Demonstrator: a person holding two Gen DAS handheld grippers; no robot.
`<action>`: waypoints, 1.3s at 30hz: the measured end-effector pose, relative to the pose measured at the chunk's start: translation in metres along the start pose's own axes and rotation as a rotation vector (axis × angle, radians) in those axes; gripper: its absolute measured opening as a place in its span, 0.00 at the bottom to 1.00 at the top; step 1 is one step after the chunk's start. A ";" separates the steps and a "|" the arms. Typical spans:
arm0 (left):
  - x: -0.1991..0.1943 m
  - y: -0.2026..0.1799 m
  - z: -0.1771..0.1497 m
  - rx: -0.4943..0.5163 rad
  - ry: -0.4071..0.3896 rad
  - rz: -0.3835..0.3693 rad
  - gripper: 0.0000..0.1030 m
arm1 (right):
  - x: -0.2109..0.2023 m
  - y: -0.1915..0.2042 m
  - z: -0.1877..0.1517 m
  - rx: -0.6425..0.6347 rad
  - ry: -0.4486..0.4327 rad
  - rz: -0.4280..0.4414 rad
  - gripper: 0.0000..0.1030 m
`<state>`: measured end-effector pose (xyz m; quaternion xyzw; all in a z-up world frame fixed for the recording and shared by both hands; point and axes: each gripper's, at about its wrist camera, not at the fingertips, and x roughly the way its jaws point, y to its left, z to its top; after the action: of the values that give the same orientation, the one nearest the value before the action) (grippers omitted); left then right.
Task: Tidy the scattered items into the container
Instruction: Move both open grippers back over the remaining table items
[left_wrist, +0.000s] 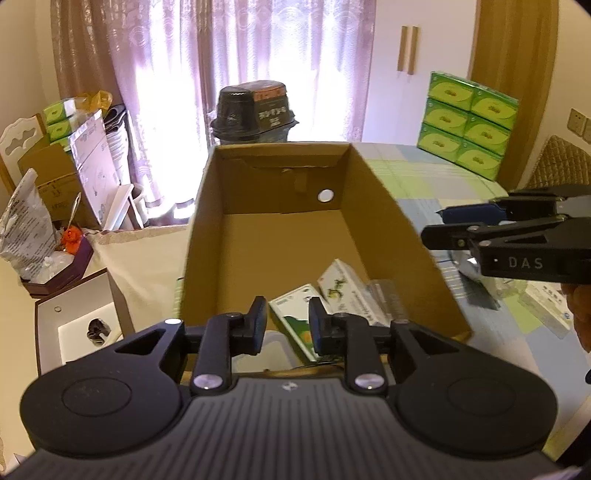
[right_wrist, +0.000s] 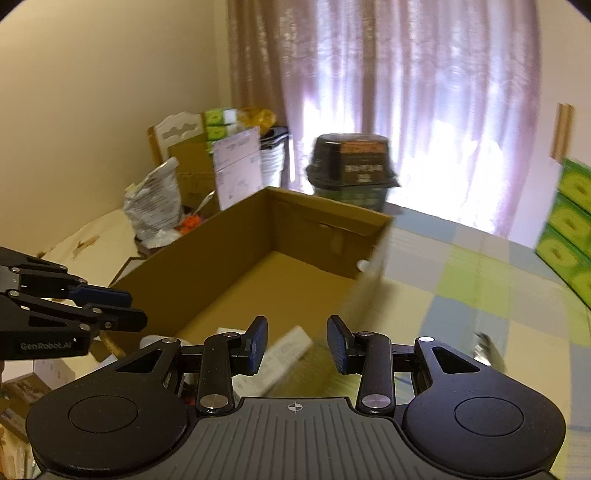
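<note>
The open brown cardboard box (left_wrist: 280, 236) in the frame centre already holds some green-and-white cartons (left_wrist: 343, 291), others remain at lower right on the checked desk (left_wrist: 424, 173), and both the left gripper (left_wrist: 286, 323) and the right gripper (right_wrist: 297, 341) have released, empty fingers.

Backlit curtains (left_wrist: 221, 74) glare (blown white) — right view motion-blurred, edges bowed.

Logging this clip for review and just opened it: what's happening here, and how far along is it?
A person holds two grippers over a cardboard box on a checked tablecloth. The left gripper hangs open and empty above the box's near end, where a few small white-and-green packets already lie. The right gripper, also open and empty, sits beside the box. More items are on the cloth to the right, so tidying is partly done.
</note>
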<state>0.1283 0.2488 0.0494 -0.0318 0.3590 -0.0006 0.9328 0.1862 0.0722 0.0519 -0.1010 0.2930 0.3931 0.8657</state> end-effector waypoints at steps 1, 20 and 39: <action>-0.003 -0.005 0.000 0.002 -0.004 -0.006 0.22 | -0.008 -0.005 -0.005 0.012 -0.003 -0.011 0.40; -0.029 -0.139 -0.010 0.109 -0.029 -0.177 0.81 | -0.142 -0.081 -0.111 0.195 0.016 -0.193 0.81; 0.008 -0.234 -0.027 0.243 0.063 -0.260 0.99 | -0.172 -0.141 -0.183 0.246 0.152 -0.268 0.81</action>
<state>0.1216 0.0136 0.0383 0.0351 0.3782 -0.1653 0.9102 0.1227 -0.2036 -0.0031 -0.0622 0.3871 0.2267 0.8916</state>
